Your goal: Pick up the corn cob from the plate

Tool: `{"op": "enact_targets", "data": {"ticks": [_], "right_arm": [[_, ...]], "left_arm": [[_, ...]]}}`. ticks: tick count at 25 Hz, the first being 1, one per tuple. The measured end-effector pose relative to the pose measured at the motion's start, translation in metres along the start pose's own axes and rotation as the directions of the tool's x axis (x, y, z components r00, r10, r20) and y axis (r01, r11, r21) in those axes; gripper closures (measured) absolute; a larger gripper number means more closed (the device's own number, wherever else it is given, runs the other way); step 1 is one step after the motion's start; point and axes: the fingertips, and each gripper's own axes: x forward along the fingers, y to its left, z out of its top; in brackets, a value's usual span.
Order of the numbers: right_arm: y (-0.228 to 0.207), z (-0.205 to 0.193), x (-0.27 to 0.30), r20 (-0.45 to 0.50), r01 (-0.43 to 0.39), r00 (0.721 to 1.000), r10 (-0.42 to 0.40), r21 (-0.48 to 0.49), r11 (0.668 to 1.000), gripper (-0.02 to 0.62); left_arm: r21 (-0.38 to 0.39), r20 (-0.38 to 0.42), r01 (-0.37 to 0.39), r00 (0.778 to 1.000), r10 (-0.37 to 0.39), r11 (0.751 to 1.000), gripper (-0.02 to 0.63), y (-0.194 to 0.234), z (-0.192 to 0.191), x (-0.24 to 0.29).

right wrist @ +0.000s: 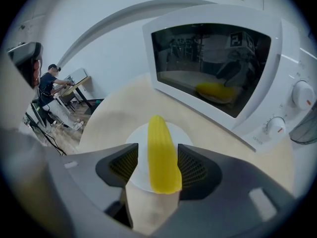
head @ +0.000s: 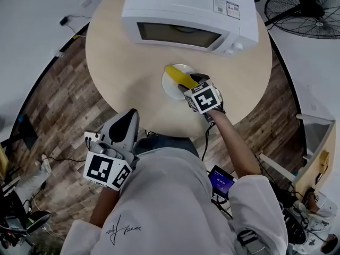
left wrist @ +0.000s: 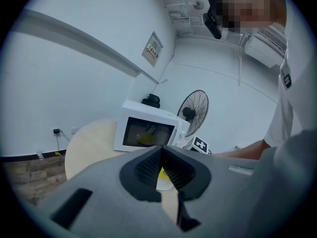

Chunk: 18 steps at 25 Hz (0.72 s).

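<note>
One round wooden table (head: 109,62) bears a white microwave (head: 186,9), then a white plate (head: 170,87). On it lies a smooth yellow corn cob (right wrist: 161,155), between the right gripper's (right wrist: 158,157) spread jaws, seemingly unpressed. The left gripper (left wrist: 161,157) is closed and empty.

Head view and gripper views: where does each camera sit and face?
Head view: on the person's head, steeply down at the table; both arms, left hand-held gripper and right hand-held gripper show.
Left gripper view: rides that gripper, faces the microwave; its shut jaws show.
Right gripper view: rides that gripper, faces down at the corn cob between its open jaws.
All three share the microwave.
</note>
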Motion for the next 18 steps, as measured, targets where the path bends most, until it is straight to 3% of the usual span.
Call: {"op": "enact_targets", "data": {"ticks": [18], "right_arm": [[-0.006, -0.009, 0.041, -0.123, -0.006, 0.992, -0.008, -0.113, 0.994, 0.296]], "left_arm": [[-0.005, -0.044, -0.045, 0.998, 0.045, 0.999, 0.615, 0.006, -0.014, -0.005]]}}
